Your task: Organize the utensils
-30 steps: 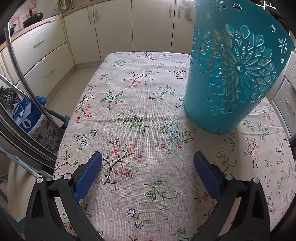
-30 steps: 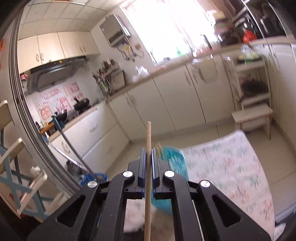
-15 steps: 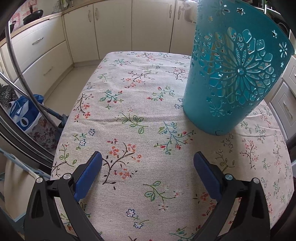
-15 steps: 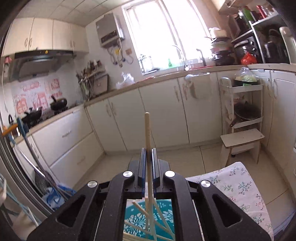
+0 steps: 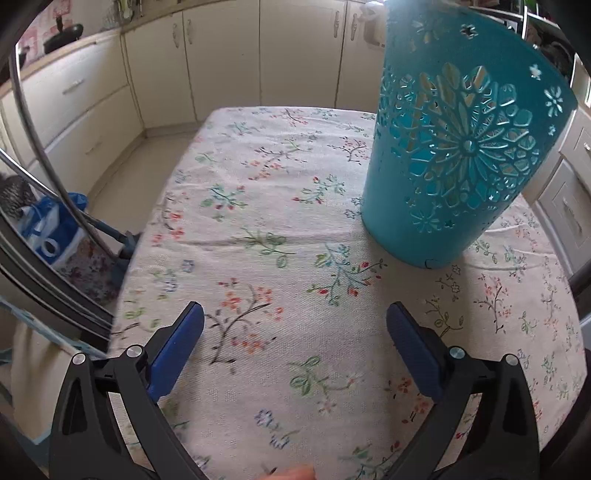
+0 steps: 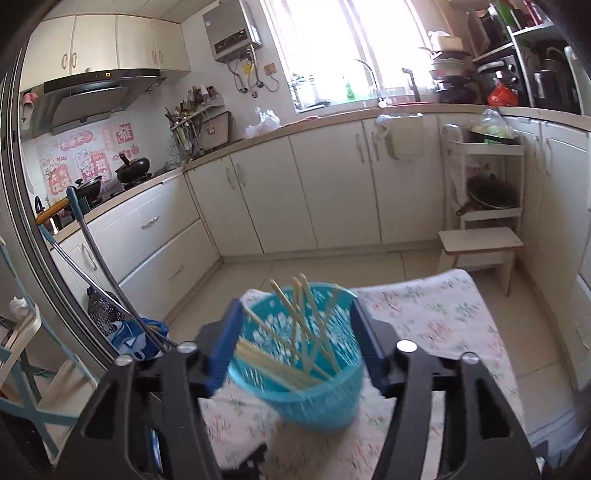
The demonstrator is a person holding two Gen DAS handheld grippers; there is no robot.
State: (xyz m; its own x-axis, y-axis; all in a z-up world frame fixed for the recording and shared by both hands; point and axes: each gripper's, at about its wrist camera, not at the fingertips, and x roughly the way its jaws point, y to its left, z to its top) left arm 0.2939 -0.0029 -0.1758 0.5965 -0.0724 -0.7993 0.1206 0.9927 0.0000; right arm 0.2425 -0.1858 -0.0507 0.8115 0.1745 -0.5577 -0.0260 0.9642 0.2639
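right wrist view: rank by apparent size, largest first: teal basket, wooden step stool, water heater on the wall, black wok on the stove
1. teal basket, largest, though it sits closest to the camera, which inflates it.
2. wooden step stool.
3. water heater, close to the stool in apparent size, so that order is unsure.
4. black wok, clearly smallest.

Your left wrist view looks steeply down, close over the floral tablecloth [image 5: 280, 229]. Your right looks shallower, from above. Both share the teal pierced plastic basket [image 5: 454, 155] [image 6: 314, 391].
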